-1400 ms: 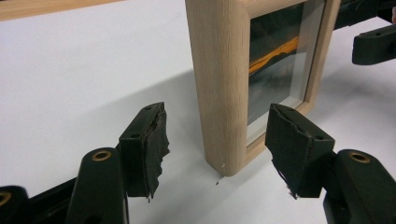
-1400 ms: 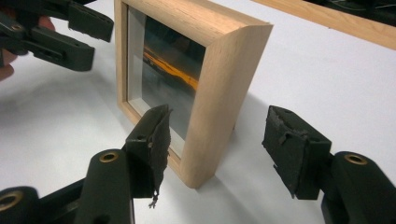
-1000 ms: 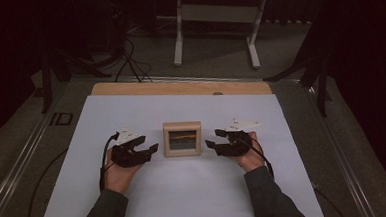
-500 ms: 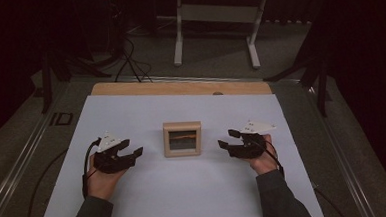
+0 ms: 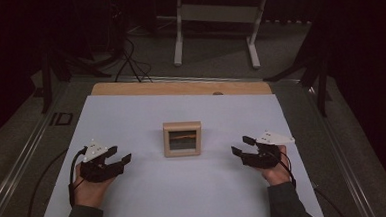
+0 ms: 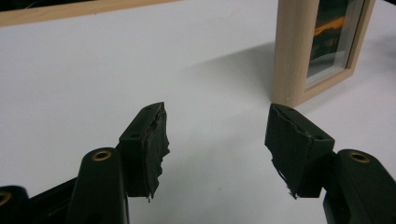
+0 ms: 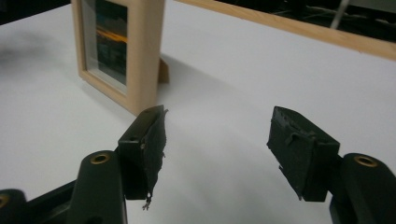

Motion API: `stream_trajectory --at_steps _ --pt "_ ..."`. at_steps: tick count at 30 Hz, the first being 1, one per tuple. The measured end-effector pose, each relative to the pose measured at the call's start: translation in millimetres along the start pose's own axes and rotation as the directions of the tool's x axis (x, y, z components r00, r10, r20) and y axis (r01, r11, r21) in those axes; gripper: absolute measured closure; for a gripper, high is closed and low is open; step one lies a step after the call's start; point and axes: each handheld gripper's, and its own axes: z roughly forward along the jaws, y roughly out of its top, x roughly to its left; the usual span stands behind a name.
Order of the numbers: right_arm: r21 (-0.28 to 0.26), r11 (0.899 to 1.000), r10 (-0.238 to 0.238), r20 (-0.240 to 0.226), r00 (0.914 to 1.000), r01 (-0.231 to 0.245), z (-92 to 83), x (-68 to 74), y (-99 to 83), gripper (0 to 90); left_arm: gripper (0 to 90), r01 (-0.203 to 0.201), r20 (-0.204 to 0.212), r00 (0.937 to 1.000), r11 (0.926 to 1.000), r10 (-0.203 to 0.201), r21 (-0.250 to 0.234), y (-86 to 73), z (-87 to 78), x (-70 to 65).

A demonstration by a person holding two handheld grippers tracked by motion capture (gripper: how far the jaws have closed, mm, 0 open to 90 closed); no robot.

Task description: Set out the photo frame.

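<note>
A small wooden picture frame [image 5: 182, 138] stands upright in the middle of the white table top [image 5: 131, 116], holding a dark landscape photo with an orange streak. My left gripper [image 5: 119, 156] rests open well to the frame's left, nothing between its jaws. My right gripper [image 5: 240, 145] sits open to the frame's right, also empty. In the left gripper view the frame [image 6: 317, 44] stands at the upper right beyond the open gripper [image 6: 217, 135]. The right gripper view shows the frame [image 7: 119, 51] at the upper left, past the open gripper [image 7: 217, 140], with its back stand visible.
A wooden strip [image 5: 180, 87] borders the table's far edge. Beyond it stands a white metal stand [image 5: 217, 27] on a dark floor, with cables [image 5: 128, 57] at the left. Metal rails run along both sides of the table.
Both grippers have drawn outward from the frame's sides and back toward the person. The frame stays standing where it was.
</note>
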Motion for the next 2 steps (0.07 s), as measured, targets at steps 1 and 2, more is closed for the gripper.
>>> stream_trajectory --at_steps 1,2 --pt "-0.003 1.0 0.013 0.002 0.9999 -0.013 -2.1 -0.7 -3.3 35.2 38.5 -0.003 -0.007 1.0 1.0 0.003 0.005 -2.1 -0.3 0.2" --pt "-0.007 1.0 0.021 0.005 0.9998 -0.021 -4.0 -1.4 -6.5 35.0 38.3 -0.003 -0.012 0.9999 0.9999 0.003 0.011 -4.2 -0.4 0.3"
